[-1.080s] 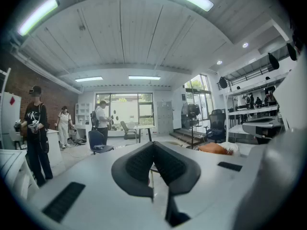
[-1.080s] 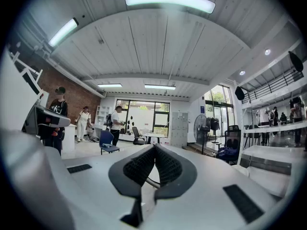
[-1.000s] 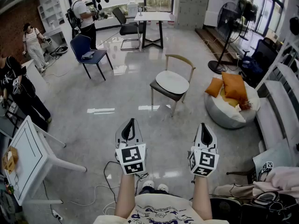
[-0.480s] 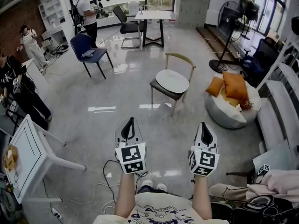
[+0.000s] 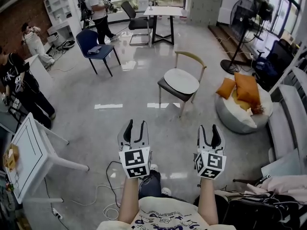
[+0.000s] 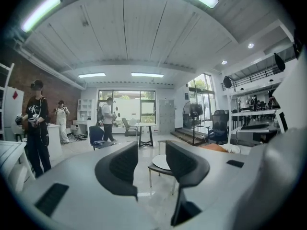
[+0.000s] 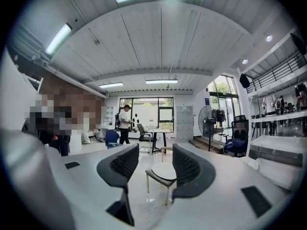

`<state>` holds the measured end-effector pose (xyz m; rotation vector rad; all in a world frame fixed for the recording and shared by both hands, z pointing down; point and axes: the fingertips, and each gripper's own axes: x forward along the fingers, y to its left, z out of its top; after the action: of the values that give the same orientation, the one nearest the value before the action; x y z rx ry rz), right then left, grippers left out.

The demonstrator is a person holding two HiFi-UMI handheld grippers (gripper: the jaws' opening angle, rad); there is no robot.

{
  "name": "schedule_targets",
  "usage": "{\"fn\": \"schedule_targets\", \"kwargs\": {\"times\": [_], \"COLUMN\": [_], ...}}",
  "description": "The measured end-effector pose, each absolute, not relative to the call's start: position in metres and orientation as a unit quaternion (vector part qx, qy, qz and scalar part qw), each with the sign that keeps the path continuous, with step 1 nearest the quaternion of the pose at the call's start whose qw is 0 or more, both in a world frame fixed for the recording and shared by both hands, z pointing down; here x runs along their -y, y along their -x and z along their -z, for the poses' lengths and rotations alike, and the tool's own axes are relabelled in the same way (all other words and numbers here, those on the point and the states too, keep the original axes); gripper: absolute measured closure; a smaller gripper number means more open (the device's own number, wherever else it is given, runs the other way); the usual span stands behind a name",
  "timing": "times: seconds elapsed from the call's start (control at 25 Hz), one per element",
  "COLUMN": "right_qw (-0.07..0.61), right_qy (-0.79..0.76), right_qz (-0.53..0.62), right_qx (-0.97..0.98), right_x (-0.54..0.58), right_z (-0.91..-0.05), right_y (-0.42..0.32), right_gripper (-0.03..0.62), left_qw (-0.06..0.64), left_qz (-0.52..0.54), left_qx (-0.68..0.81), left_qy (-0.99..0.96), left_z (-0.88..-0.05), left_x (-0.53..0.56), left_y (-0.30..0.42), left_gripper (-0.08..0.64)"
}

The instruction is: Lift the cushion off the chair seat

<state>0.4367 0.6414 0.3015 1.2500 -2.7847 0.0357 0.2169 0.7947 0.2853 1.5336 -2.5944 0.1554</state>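
The round white cushion (image 5: 178, 80) lies flat on the dark seat of a wooden chair (image 5: 191, 56) that stands out on the glossy floor (image 5: 96, 90). It covers most of the seat and leaves only the near and left edges bare. Both grippers hang low in front of the person, well apart from the chair and pointing roughly level toward it. The left gripper (image 5: 135, 127) has just been opening: its two dark fingers stand apart with nothing between them, only the far chair and cushion seen through the gap. The right gripper (image 5: 209, 131) has likewise just been opening, its fingers spread and empty, the cushion framed between them at a distance. Right of the chair, a pale beanbag (image 5: 237, 119) carries orange pillows (image 5: 242, 87). A blue chair (image 5: 98, 49) stands further back on the left, near a person (image 5: 98, 8) with a backpack. A white table (image 5: 29, 150) sits by the left edge of the floor, and cables (image 5: 110, 176) trail across the floor near the person's feet.
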Motion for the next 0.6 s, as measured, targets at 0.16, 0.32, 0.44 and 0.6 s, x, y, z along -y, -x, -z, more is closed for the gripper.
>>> {"fn": "schedule_targets", "kwargs": {"times": [0.16, 0.32, 0.44, 0.6], "right_qw": [0.045, 0.044, 0.046, 0.042], "right_qy": [-0.412, -0.417, -0.427, -0.445], "right_qz": [-0.019, -0.019, -0.018, -0.022], "right_qx": [0.91, 0.907, 0.903, 0.894], "right_x": [-0.611, -0.563, -0.525, -0.477], "right_z": [-0.312, -0.317, -0.316, -0.315], "right_y": [-0.412, -0.377, -0.342, -0.293], "right_gripper": [0.327, 0.313, 0.302, 0.293], "left_qw": [0.061, 0.061, 0.063, 0.062], "left_qz": [-0.042, -0.039, -0.038, -0.042], "left_qx": [0.857, 0.852, 0.845, 0.833], "left_qy": [-0.509, -0.518, -0.529, -0.549], "left_z": [-0.291, -0.3, -0.3, -0.298], "left_x": [-0.766, -0.714, -0.67, -0.61], "left_y": [-0.19, -0.152, -0.114, -0.06], "left_gripper": [0.318, 0.316, 0.316, 0.316]}}
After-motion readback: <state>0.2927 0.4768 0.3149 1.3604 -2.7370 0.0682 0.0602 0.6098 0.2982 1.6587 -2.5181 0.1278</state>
